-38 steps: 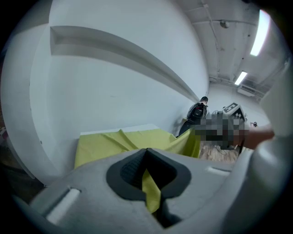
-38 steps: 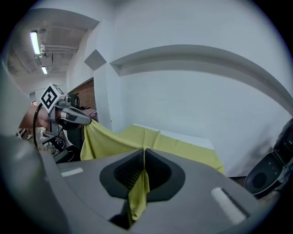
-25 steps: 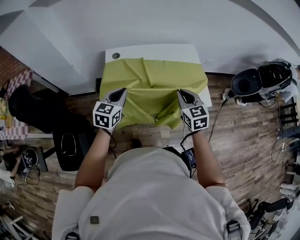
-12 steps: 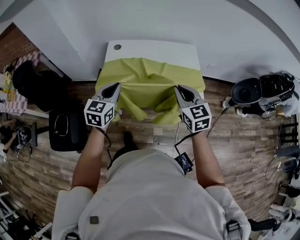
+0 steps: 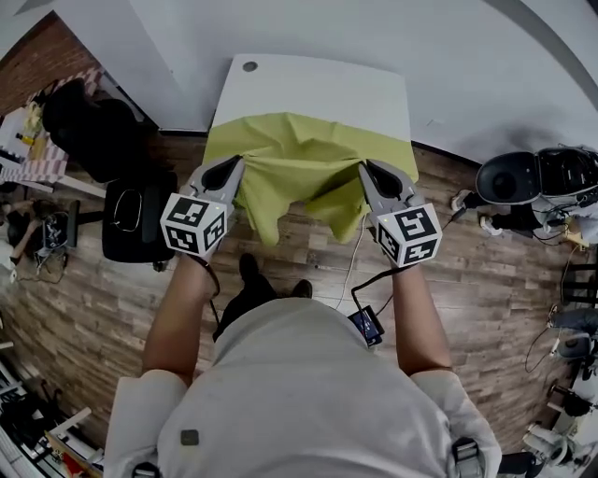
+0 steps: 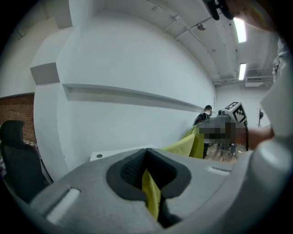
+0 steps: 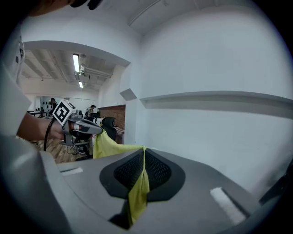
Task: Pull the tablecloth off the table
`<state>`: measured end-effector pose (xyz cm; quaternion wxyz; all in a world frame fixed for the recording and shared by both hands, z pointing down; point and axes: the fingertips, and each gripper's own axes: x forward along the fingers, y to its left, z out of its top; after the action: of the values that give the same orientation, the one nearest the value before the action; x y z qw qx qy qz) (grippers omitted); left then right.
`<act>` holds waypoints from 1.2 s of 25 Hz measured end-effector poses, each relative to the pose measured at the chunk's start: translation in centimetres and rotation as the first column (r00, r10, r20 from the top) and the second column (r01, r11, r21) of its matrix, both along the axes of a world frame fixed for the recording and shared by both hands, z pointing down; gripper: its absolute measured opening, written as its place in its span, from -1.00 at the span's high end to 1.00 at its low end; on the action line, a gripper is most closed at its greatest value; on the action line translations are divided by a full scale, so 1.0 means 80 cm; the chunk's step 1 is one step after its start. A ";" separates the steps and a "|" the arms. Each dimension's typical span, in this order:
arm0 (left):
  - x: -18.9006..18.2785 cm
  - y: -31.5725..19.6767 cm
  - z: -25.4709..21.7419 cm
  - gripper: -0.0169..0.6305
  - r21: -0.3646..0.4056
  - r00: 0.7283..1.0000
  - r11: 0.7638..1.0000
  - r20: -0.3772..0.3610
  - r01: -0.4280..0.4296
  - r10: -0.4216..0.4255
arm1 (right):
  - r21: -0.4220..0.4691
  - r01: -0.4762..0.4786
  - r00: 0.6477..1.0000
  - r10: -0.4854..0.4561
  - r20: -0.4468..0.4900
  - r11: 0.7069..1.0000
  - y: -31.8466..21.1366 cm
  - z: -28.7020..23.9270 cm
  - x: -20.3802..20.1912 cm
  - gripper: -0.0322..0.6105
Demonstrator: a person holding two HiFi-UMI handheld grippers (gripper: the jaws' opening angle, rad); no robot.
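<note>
so, l gripper (image 5: 232, 168) + r gripper (image 5: 370, 171) fingers pinched tight on tablecloth (image 5: 299, 149), part lying on table (image 5: 318, 84); jerky/uneven pull could slip thin hem out.

The table (image 5: 313, 89) stands ahead of me, with the wall (image 5: 374, 28) just behind it. The cloth (image 5: 299, 154) lies on the table's near half and hangs off its front edge. My left gripper (image 5: 232, 168) is at the cloth's near left corner and my right gripper (image 5: 370, 172) at its near right. Each has a fold of cloth nipped between its jaws. A chair (image 5: 89, 131) stands left of the table, and a machine (image 5: 523, 177) sits well off to the right.
</note>
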<state>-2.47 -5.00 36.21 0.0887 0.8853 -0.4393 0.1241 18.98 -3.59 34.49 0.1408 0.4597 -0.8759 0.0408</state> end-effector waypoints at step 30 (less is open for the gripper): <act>-0.166 0.210 -0.081 0.93 0.124 0.976 0.975 -0.095 -0.184 0.196 | 0.073 -0.141 0.990 0.141 0.012 0.987 0.234 -0.052 -0.186 0.83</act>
<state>-15.74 11.77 29.71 0.0489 0.9322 -0.3537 0.0592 4.06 15.14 30.34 0.1175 0.5252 -0.8426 0.0200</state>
